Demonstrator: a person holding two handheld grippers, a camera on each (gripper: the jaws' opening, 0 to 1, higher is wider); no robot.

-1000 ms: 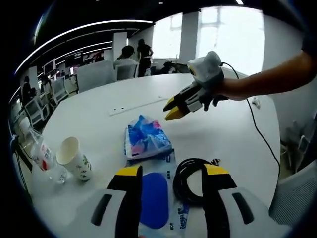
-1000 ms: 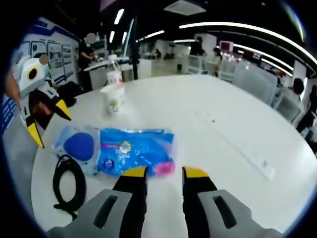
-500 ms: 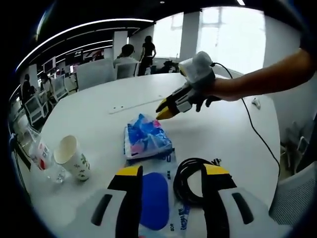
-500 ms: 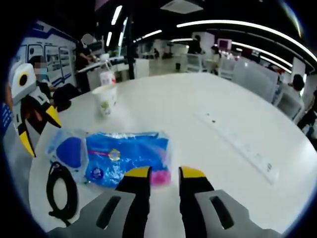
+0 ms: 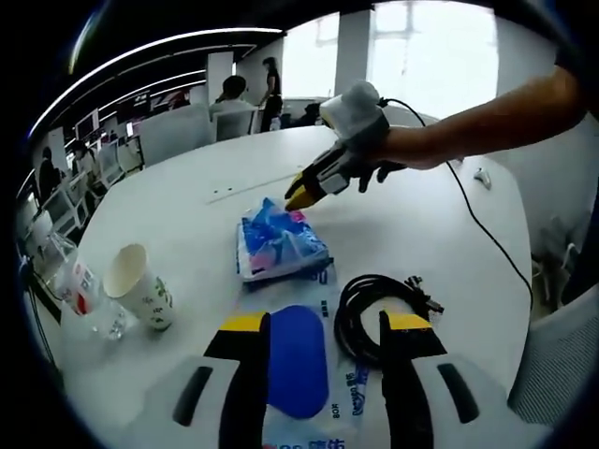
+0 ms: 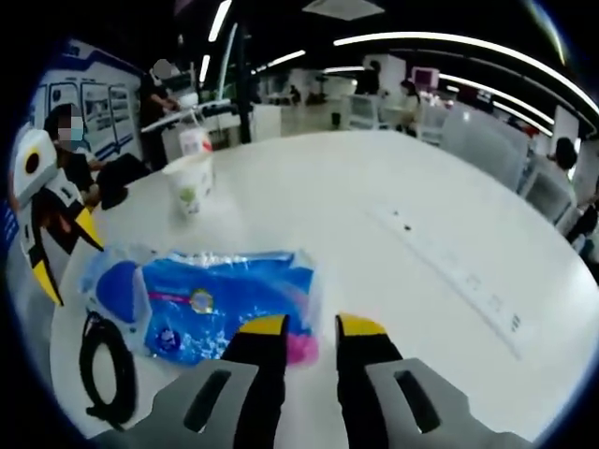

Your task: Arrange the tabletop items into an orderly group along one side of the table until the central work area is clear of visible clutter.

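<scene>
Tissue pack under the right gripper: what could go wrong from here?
1. The right gripper is narrowly open at the tissue pack edge; it may pinch only loose wrapper and slip.
2. The pack overlaps the clear pouch; dragging it could pull that along.
3. The black cable lies coiled beside both and may snag.
4. The paper cup and plastic bottle stand close together; a sweep could tip them.

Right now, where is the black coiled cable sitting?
In the left gripper view the black coiled cable lies on the white table just ahead of the left gripper, right of the blue pouch and nearer than the tissue pack.
</scene>
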